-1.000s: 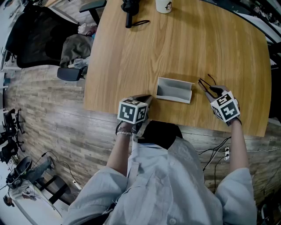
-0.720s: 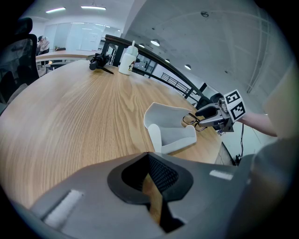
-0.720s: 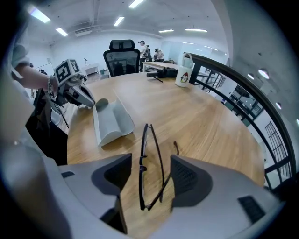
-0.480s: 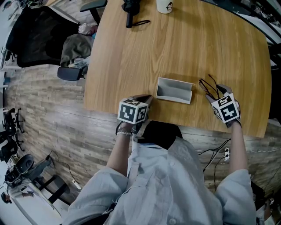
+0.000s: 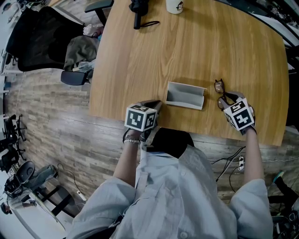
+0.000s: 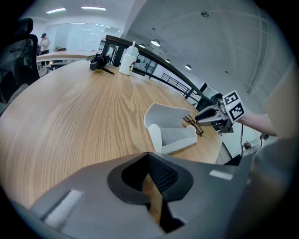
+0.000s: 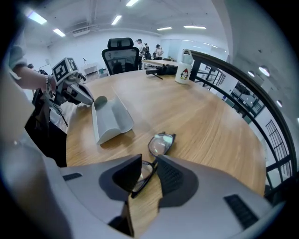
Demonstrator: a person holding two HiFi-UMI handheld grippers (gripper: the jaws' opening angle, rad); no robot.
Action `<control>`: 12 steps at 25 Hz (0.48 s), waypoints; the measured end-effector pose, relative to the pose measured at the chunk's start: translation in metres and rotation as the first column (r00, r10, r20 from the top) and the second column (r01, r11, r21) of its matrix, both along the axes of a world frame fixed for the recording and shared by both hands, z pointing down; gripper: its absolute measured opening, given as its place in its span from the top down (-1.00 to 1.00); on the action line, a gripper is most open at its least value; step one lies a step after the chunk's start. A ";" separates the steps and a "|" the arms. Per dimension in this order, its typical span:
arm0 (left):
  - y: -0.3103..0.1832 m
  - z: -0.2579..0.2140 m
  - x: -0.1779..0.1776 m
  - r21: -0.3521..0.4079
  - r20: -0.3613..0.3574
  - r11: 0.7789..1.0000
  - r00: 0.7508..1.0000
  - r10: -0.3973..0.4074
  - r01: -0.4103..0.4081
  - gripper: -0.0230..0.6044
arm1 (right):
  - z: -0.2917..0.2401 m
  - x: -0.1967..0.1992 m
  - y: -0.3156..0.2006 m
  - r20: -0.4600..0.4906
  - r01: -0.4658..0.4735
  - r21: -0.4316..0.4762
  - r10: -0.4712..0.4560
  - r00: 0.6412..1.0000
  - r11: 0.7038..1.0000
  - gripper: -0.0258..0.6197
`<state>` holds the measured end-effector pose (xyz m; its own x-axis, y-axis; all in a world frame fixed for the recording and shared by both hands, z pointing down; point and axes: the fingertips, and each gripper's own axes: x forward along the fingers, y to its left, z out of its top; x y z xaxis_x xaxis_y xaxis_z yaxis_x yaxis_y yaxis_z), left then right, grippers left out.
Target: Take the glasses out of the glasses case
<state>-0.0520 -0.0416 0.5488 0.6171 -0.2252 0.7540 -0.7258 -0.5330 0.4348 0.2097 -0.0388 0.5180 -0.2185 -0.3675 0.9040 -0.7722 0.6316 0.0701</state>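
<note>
The black-framed glasses lie flat on the wooden table, outside and just right of the open grey glasses case. My right gripper points steeply down over their near end. In the right gripper view its jaws straddle the near lens of the glasses and have just been closing, with wood still showing in the gap. The case looks empty. My left gripper rests at the table's near edge, left of the case, its jaws shut on nothing.
A white mug and a black device with a strap stand at the table's far edge. An office chair is behind the table. The near table edge runs right under both grippers.
The glasses were upright in my right gripper with the temples sticking out. The jaws opened, and the glasses now lie flat with both lenses showing. Neither hand has moved.
</note>
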 end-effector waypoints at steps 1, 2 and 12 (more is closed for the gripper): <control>0.000 0.000 0.000 0.000 0.000 1.000 1.000 0.000 0.000 0.91 | 0.000 0.000 0.000 -0.002 0.004 0.002 -0.004 1.000 1.000 0.63; 0.000 -0.001 0.000 0.001 0.000 1.000 1.000 0.000 0.000 0.91 | -0.001 0.000 0.000 -0.002 0.005 0.003 -0.005 1.000 1.000 0.66; 0.000 0.000 0.000 0.005 0.002 1.000 1.000 -0.001 0.001 0.91 | -0.019 -0.017 -0.010 0.029 0.049 0.074 -0.051 0.998 0.996 0.58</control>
<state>-0.0516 -0.0413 0.5488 0.6150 -0.2294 0.7544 -0.7274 -0.5343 0.4306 0.1928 -0.0492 0.4987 -0.2659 -0.4203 0.8675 -0.7423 0.6634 0.0939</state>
